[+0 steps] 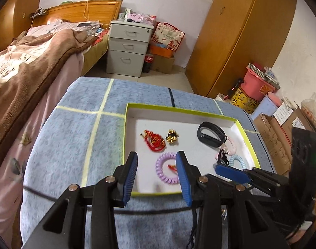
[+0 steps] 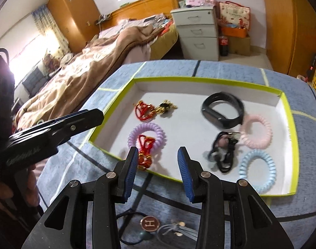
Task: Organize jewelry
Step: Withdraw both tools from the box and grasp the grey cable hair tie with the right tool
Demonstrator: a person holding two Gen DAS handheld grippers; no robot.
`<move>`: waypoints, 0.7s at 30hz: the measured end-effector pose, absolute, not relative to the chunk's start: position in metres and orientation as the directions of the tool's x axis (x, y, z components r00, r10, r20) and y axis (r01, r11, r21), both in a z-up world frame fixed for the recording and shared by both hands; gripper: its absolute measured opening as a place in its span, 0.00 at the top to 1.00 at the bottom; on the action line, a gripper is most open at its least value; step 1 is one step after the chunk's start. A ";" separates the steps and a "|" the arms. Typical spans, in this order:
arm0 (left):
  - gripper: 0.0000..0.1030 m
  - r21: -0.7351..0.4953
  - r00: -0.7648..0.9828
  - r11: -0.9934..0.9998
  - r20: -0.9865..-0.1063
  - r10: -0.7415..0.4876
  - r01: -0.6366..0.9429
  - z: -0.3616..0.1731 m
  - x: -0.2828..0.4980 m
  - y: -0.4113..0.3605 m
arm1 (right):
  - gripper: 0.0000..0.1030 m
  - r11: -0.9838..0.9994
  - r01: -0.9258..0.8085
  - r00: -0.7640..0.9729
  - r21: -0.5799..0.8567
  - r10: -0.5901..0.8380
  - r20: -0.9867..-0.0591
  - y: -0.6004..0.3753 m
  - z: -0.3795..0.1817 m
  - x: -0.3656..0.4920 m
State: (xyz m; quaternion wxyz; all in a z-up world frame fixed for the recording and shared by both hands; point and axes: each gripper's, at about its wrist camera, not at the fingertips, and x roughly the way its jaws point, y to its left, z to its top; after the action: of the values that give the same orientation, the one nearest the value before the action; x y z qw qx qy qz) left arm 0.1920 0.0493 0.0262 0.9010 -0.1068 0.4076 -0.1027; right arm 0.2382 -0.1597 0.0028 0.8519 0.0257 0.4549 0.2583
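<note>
Most jewelry already lies inside the tray: coil bands, black band, red cords. Outside its near rim, hair ties remain. My right gripper and left gripper are both spread, empty.

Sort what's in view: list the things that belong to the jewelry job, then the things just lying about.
Job: green-rimmed tray, black wristband, purple coil tie, pink coil tie, blue coil tie, red cord charm, H hair tie.

Lying about: cola bottle, drawer cabinet, brown blanket.
</note>
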 end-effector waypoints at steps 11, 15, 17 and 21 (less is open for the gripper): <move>0.60 -0.284 0.641 0.952 -0.711 -0.288 0.114 0.020 0.164 0.050 | 0.61 0.928 -0.365 0.521 0.076 0.271 -0.809 -0.160 0.002 0.233; 0.60 -0.293 0.639 0.949 -0.710 -0.296 0.113 0.017 0.157 0.051 | 0.61 0.928 -0.357 0.524 0.111 0.297 -0.798 -0.167 0.005 0.229; 0.60 -0.299 0.636 0.948 -0.711 -0.300 0.112 0.015 0.153 0.051 | 0.61 0.928 -0.358 0.533 0.104 0.294 -0.794 -0.166 0.007 0.226; 0.60 -0.300 0.639 0.947 -0.707 -0.302 0.116 0.014 0.146 0.052 | 0.61 0.928 -0.349 0.550 0.130 0.315 -0.774 -0.175 0.013 0.216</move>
State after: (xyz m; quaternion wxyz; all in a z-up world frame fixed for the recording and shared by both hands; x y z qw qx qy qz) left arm 0.1457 0.0525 0.0139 0.8981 -0.1142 0.4085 -0.1164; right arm 0.2157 -0.1751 0.0132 0.8800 -0.0196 0.4355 0.1886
